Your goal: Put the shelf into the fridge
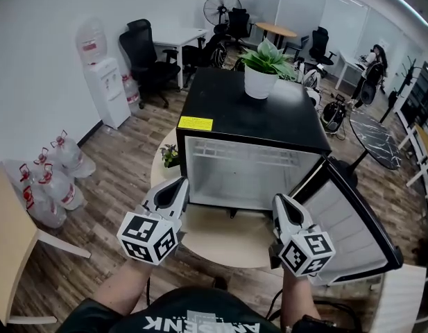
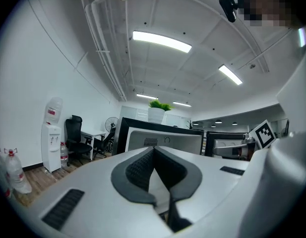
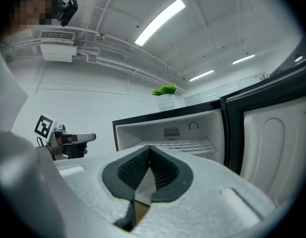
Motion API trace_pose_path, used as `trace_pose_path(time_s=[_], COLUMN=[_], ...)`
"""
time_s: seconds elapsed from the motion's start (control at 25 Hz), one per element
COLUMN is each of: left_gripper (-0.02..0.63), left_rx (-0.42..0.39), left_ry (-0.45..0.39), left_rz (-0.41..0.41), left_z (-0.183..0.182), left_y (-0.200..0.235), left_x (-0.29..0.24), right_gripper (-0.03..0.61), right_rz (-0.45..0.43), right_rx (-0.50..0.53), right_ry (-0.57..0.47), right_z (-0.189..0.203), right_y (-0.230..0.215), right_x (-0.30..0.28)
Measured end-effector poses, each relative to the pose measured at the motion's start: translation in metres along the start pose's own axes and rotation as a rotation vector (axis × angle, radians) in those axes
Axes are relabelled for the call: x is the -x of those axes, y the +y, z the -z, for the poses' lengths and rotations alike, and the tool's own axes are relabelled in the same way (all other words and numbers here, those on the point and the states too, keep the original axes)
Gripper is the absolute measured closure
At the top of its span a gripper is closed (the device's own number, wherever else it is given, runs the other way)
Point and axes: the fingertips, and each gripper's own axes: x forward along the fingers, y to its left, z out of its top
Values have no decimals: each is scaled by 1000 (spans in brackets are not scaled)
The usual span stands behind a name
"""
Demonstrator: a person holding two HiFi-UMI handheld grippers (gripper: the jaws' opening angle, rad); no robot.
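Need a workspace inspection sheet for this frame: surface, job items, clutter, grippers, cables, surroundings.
Surface: round wooden table; the fridge stands on it.
Job's things: fridge with its door swung open to the right; wire shelf sits inside, high up.
Clutter: potted plant on the fridge top; small plant on the table beside the fridge.
Grippers: left gripper and right gripper both shut, empty, in front of the fridge opening.
Cables: nothing seen.
Surroundings: water dispenser, water bottles on the floor, office chairs, fan.
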Motion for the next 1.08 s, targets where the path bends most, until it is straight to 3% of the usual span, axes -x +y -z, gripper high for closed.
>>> trace_pose_path(time_s=[0.4, 1.08], left_gripper=[611, 612], left_rx=[24, 76], left_ry=[4, -15], left_rz=[5, 98], left_z=[5, -2], left_y=[-4, -33], left_x=[18, 19], right_gripper=[572, 572], right_rz=[15, 36], right_rx=[13, -2], right_ry=[-9, -25], right_z=[-1, -4], right_y=[14, 22], right_x=[21, 34])
